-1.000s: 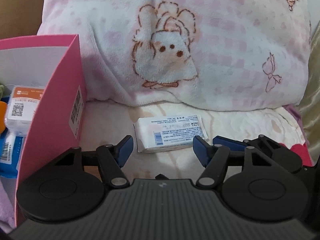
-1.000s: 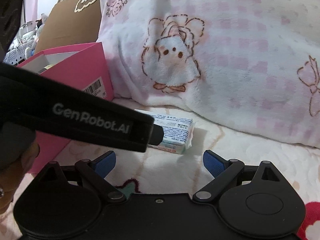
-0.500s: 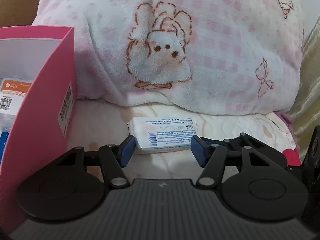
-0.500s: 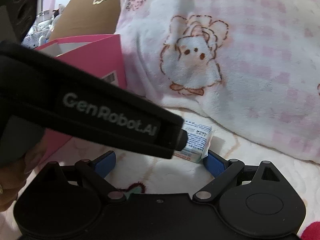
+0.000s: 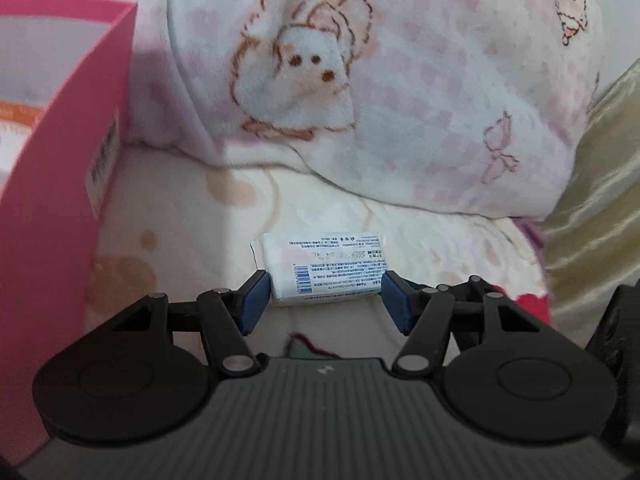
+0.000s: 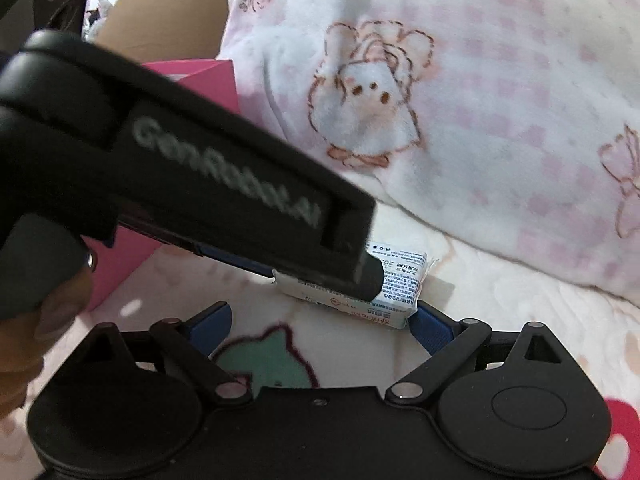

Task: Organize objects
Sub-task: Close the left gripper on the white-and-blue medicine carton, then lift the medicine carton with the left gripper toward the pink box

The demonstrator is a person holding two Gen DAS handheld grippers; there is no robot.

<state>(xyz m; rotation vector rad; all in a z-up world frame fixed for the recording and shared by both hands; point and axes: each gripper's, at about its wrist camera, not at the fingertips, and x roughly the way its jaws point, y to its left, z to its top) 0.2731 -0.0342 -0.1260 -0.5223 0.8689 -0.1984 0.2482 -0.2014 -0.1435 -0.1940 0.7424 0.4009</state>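
Left claw (image 5: 322, 300) now straddling tissue pack (image 5: 324, 266), seemingly touching.

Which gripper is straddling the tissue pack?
The left gripper: its blue pads flank the white tissue pack. The right gripper only has one pad beside the pack's corner.

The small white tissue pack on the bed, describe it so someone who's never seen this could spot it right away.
Find the big pink checked blanket with the fluffy cartoon animal. Just in front of it, on the cream bedspread right of the pink box, lies the tissue pack. It is the only small flat white packet, printed with blue text and a barcode.
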